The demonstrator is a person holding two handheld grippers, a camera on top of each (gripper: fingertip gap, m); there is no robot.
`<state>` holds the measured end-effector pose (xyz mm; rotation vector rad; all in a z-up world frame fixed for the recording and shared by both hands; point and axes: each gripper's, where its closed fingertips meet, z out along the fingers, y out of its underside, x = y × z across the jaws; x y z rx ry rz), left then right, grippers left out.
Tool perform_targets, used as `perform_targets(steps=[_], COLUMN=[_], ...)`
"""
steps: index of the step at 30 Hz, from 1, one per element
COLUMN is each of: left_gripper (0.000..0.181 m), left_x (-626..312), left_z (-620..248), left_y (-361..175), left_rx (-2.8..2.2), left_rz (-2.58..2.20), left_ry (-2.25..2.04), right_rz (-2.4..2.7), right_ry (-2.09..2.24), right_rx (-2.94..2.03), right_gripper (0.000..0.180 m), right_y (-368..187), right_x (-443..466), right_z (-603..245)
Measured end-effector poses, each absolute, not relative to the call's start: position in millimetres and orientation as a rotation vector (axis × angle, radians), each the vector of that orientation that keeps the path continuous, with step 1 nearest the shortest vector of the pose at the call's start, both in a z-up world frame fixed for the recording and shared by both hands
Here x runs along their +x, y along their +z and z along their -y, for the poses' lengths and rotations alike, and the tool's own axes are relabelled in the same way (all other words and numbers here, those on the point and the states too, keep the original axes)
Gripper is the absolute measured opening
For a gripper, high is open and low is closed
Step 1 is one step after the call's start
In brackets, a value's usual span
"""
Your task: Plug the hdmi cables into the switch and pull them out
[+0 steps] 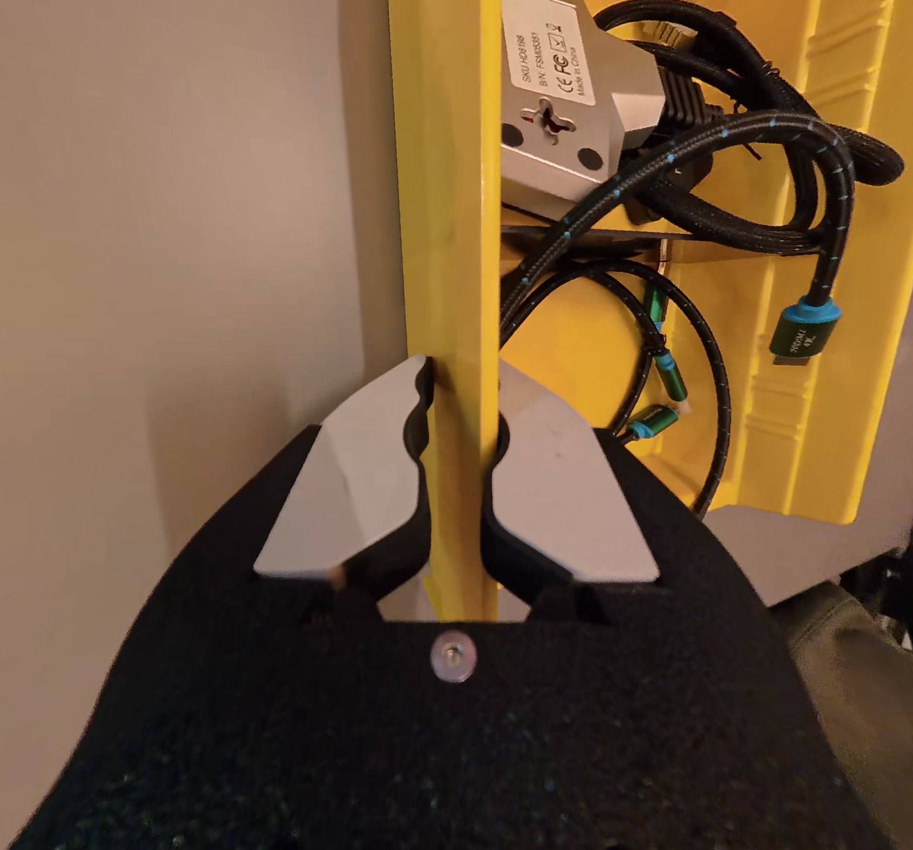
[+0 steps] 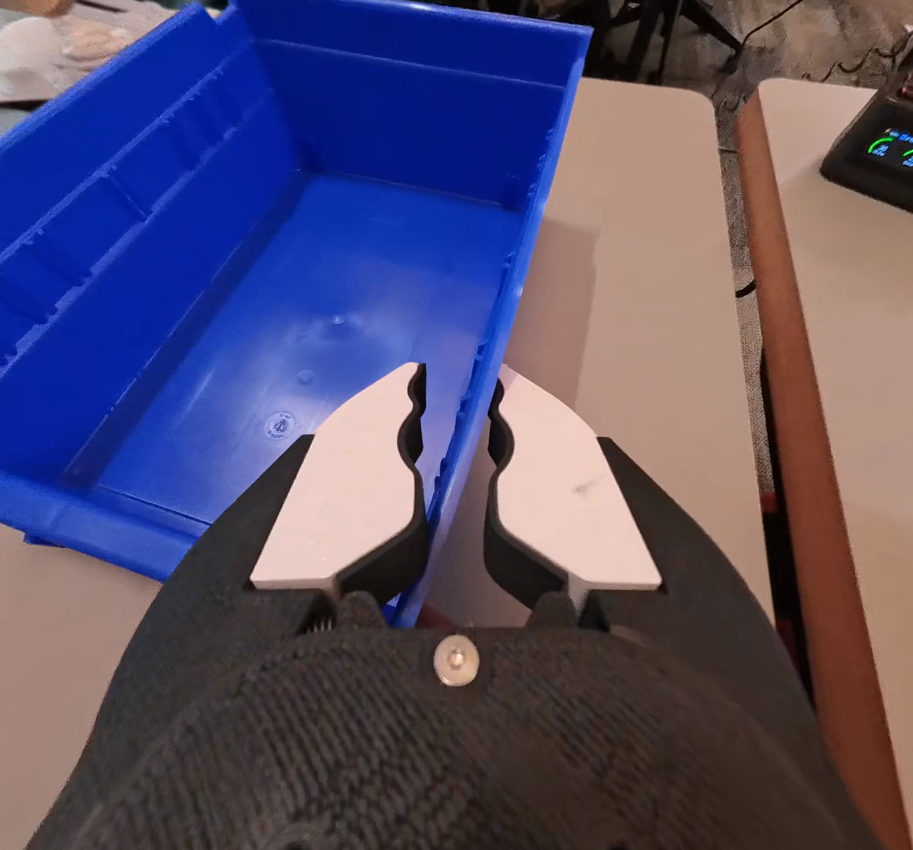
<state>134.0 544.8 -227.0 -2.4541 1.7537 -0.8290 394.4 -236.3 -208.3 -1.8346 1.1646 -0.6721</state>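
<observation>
My left gripper is shut on the side wall of a yellow bin, which stands tipped up against a beige surface. Inside it, a silver HDMI switch lies with its labelled underside towards me. Black braided HDMI cables are tangled around it, and at least one seems plugged into its far end. One loose green and blue plug hangs at the right, two more plugs lower down. My right gripper straddles the right wall of an empty blue bin and looks shut on it.
The blue bin sits on a grey table. A second table with a brown edge stands to the right and carries a black device with a lit screen. Chair legs and stands fill the floor behind.
</observation>
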Motion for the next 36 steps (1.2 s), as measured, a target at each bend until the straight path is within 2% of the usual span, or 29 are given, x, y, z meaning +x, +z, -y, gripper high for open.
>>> perform_targets(steps=[10,12,13,18,23,29,32,36], left_gripper=[0.016,0.022,0.026,0.037,0.049,0.065,0.068,0.068], left_x=[212.0,212.5,212.5,208.9,215.1,245.3,268.3,295.8], left_z=[-535.1,-532.3,-531.8,-540.6,-541.8,-475.9,-442.9,-412.6], left_y=[-228.8,-227.2,-224.9,-202.6,-167.3,-131.3,-128.9,-153.0], left_rx=[-2.339,-2.297,-2.27,-2.108,-1.873,-1.388,-1.186,-1.062], left_rz=[-1.851,-1.892,-1.902,-1.907,-1.902,-2.134,-2.218,-2.375], left_ry=[-0.681,-0.686,-0.697,-0.701,-0.652,-0.517,-0.388,-0.237], right_rz=[-1.159,-1.169,-1.156,-1.044,-0.805,-0.607,-0.546,-0.478], right_ry=[-0.719,-0.8,-0.838,-0.855,-0.743,-0.695,-0.616,-0.6], right_rx=[-1.904,-1.882,-1.852,-1.639,-1.605,-1.726,-1.754,-1.804], right_gripper=[0.027,0.053,0.06,0.074,0.074,0.074,0.075,0.073], right_y=[-210.7,-201.7,-192.3,-131.5,-108.4,-122.6,-125.3,-131.9], right_x=[427.4,420.2,414.8,365.9,312.6,288.1,276.7,266.6], right_z=[225.8,232.4,233.9,206.1,123.9,46.9,21.0,12.1])
